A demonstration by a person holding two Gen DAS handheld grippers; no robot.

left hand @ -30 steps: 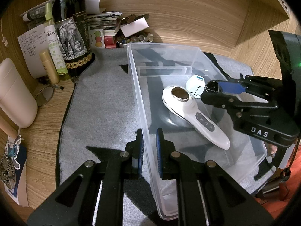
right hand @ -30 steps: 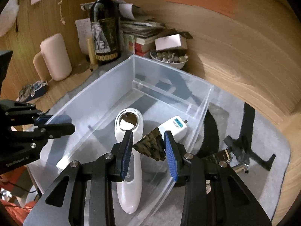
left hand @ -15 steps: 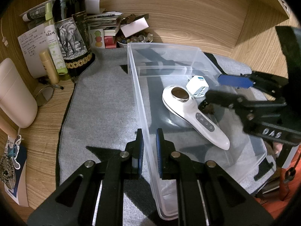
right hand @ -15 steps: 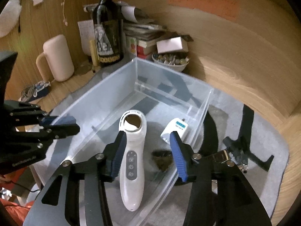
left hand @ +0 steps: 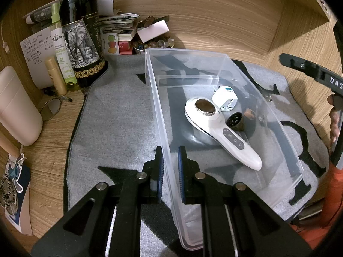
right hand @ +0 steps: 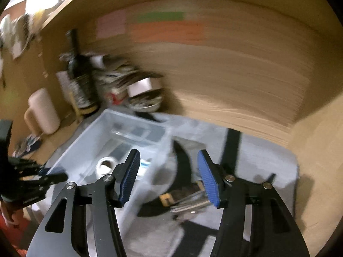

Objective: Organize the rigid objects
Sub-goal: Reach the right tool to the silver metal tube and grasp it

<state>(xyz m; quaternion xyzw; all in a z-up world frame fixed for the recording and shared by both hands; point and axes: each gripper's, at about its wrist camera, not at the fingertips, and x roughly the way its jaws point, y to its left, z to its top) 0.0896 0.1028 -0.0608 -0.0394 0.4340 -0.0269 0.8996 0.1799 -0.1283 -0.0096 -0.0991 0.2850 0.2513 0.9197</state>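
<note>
A wooden desk sits in a wood-panelled nook, with coloured paper notes stuck on the back wall. A grey felt mat covers most of the desk, and a clear plastic bin stands on it.

In the bin lie a white handheld device, a white plug adapter just beyond its head, and a small dark cone-like piece beside the device's neck. A small brown piece shows just past it; whether it lies inside the bin I cannot tell.

The left gripper is clamped on the bin's near-left wall, one pad on either side of it. The right gripper hangs above the bin's right rim, its jaws about half spread and just now opening, with nothing between them. Below it, on the mat outside the bin, lies a blurred bundle of metal tools.

At the back left corner stand a wine bottle with an elephant label, a green spray bottle, a tan tube, a stack of books and papers and a bowl of beads. A beige jug stands at the left edge, well apart from the bin. The right wrist view is blurred.
</note>
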